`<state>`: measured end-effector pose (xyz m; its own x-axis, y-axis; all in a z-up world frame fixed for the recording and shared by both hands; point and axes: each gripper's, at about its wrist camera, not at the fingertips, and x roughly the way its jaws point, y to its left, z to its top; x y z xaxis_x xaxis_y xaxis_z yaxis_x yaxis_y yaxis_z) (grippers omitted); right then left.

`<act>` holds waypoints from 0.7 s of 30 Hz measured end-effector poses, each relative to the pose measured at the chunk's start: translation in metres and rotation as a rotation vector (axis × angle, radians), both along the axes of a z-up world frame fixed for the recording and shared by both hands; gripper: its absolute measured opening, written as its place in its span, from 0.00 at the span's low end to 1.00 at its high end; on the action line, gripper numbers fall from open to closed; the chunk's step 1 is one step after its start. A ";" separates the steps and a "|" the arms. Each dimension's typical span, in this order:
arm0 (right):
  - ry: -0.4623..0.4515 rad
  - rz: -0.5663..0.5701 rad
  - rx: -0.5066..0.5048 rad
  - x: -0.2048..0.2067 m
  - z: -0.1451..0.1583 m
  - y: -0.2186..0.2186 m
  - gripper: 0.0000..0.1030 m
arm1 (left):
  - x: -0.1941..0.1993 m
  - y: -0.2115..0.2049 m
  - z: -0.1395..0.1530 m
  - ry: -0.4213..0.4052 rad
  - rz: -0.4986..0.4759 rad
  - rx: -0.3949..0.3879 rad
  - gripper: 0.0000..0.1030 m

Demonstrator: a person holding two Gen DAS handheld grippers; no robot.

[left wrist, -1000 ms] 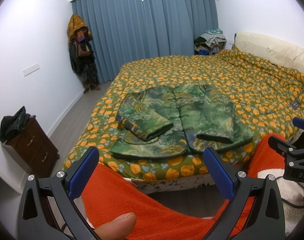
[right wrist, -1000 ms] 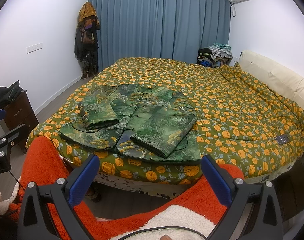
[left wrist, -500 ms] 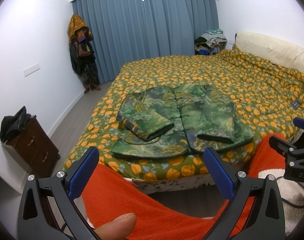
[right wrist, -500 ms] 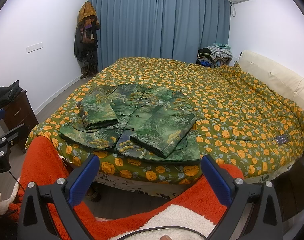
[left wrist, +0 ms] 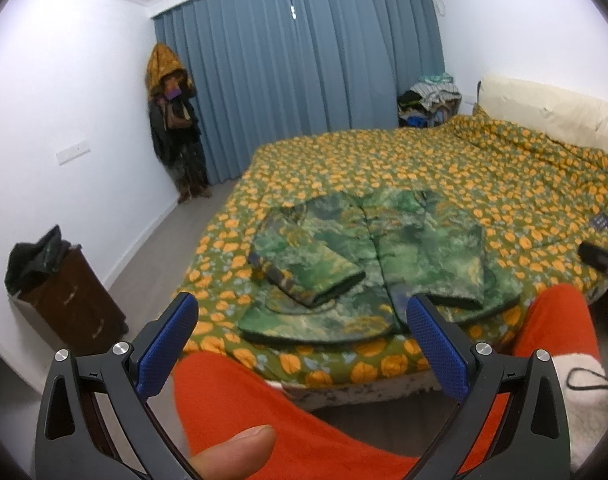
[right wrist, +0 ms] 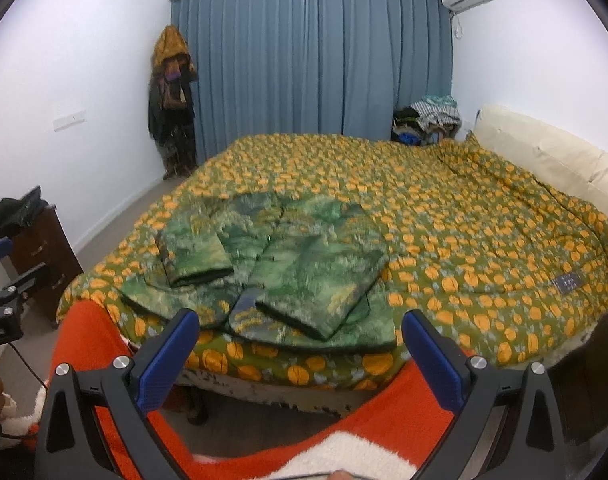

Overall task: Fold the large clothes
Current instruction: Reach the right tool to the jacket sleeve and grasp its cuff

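A green patterned jacket (left wrist: 368, 264) (right wrist: 279, 268) lies flat near the foot edge of the bed, front up, with both sleeves folded in over its body. My left gripper (left wrist: 299, 344) is open, held back from the bed edge, nothing between its blue pads. My right gripper (right wrist: 299, 344) is also open and empty, a little short of the jacket's hem. The person's orange sleeves (left wrist: 263, 400) (right wrist: 384, 432) fill the lower part of both views, and a thumb (left wrist: 231, 452) shows by the left gripper.
The bed carries a green quilt with orange print (right wrist: 464, 232) and a cream headboard (right wrist: 544, 160) at the right. A brown nightstand (left wrist: 67, 304) with dark clothes stands at the left wall. Coats hang in the corner (left wrist: 171, 120) by the blue curtain (left wrist: 304, 80). Clothes pile (right wrist: 428, 120) sits beyond the bed.
Both grippers have tilted up and edged slightly toward the bed; the jacket sits lower in both views. The jacket itself has not moved.
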<state>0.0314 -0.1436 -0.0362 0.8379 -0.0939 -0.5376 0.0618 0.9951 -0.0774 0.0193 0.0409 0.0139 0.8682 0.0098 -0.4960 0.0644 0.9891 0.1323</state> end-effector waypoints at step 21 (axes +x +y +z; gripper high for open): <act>-0.015 0.168 -0.244 0.093 -0.043 -0.002 1.00 | 0.074 -0.016 0.000 0.063 -0.008 0.039 1.00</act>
